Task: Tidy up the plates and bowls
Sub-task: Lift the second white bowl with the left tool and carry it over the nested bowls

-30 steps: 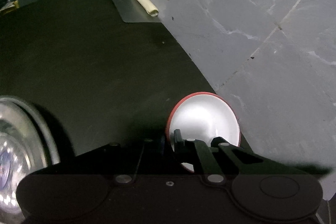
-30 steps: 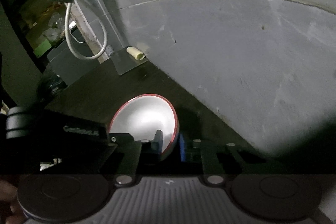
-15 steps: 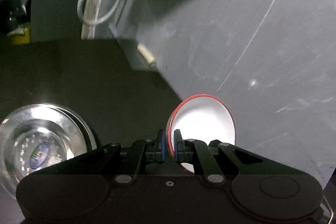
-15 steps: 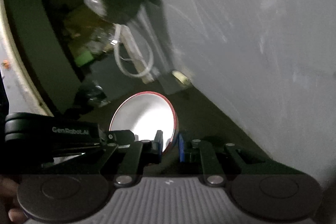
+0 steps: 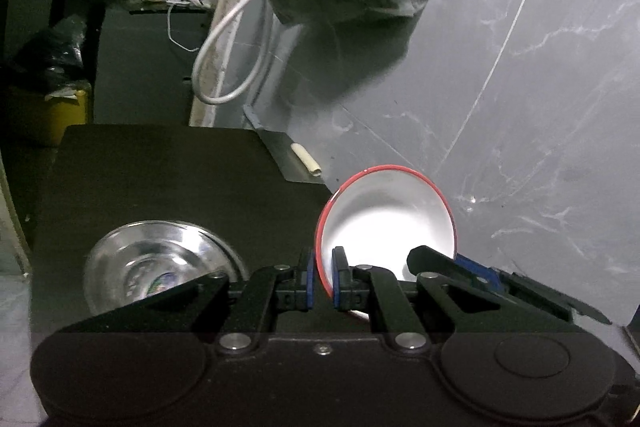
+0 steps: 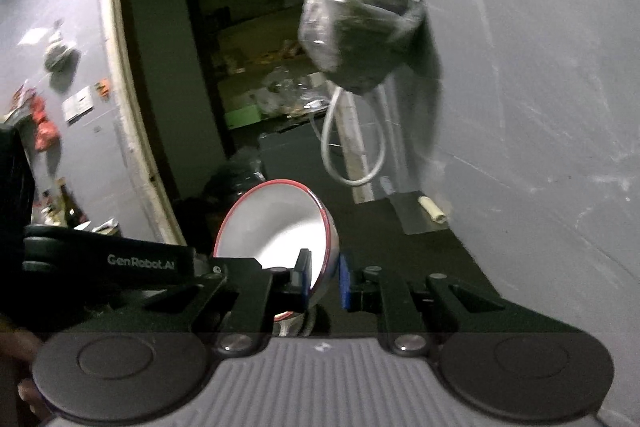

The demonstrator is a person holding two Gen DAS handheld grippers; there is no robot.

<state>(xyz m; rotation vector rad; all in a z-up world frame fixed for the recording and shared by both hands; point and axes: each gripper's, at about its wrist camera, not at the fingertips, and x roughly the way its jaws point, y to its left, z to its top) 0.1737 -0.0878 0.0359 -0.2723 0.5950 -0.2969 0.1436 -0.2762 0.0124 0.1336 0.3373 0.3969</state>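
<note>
Slippage is the danger: the red-rimmed bowl point(image 5: 390, 223) hangs clear of the dark counter point(image 5: 160, 179), pinched by its thin rim between left gripper point(image 5: 322, 279) and right gripper point(image 6: 324, 279), so uneven pulling could drop it beside the steel bowl point(image 5: 156, 263) left of the tongs.

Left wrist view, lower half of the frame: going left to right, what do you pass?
Glass bowl on the dark table → left gripper, pinching the rim → red-rimmed white bowl → right gripper, gripping the opposite rim → grey marbled wall.
</note>
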